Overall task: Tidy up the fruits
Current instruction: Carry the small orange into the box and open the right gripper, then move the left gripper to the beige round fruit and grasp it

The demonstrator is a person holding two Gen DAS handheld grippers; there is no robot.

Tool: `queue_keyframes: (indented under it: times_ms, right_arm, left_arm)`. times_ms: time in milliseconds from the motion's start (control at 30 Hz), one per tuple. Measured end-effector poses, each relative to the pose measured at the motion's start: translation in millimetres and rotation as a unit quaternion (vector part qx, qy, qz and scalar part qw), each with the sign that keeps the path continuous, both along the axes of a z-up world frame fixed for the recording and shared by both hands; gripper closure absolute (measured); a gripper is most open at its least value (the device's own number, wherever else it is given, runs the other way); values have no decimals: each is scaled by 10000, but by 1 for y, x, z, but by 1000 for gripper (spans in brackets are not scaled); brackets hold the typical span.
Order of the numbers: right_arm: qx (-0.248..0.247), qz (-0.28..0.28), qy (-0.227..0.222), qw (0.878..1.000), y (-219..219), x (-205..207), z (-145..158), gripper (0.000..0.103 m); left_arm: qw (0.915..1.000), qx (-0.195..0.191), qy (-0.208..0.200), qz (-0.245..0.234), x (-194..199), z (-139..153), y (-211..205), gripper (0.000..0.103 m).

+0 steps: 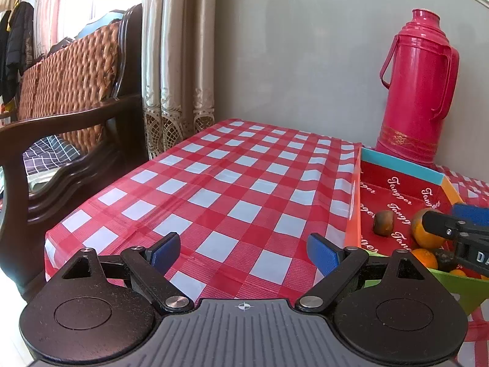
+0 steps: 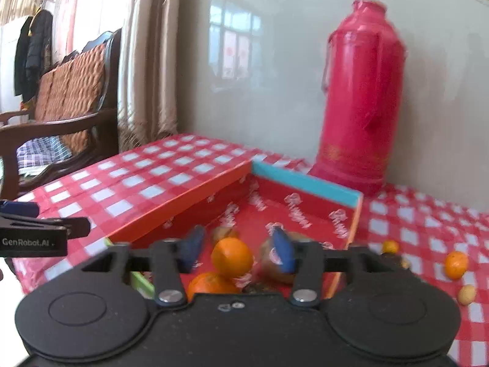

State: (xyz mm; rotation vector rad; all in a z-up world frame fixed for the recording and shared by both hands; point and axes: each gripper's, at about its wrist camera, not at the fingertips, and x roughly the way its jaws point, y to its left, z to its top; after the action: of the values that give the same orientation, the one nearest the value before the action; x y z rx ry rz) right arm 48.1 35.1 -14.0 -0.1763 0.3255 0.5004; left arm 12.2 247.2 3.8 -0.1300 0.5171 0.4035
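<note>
left tool [image 1: 243, 252]: spread wide, empty | right tool [image 2: 238, 250]: parted over orange [image 2: 232, 257], seemingly untouched | box [image 2: 305, 180]

A lived-in home room is shown. A wooden armchair [image 1: 76, 98] with woven cushions is set by draped curtains [image 1: 180, 61]; coats [image 1: 15, 39] are hung nearby, and a red thermos [image 1: 418, 91] is stood on a checked tablecloth [image 1: 214, 189].

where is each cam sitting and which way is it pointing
Left wrist: sits on the left gripper, looking over bare checked tablecloth toward the wall; its own open blue pads show, plus the right gripper at the right edge.
Right wrist: sits on the right gripper, looking into the red box at an orange; its parted pads show.
Shared: box, red thermos, wooden chair.
</note>
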Motion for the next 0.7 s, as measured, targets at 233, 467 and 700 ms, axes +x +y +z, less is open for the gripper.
queue_keyframes:
  times_ms: [233, 467, 700]
  right_arm:
    - [17, -310, -239, 9992, -29, -2, 7, 29]
    - [331, -1004, -377, 9937, -88, 3, 13, 6]
    - [784, -2059, -148, 9753, -168, 18, 10, 6]
  left_arm:
    - [10000, 22, -40, -60, 1, 4, -8, 14]
    - [9997, 43, -218, -130, 5, 14, -29, 5]
    - [9984, 75, -325, -459, 19, 22, -68, 0]
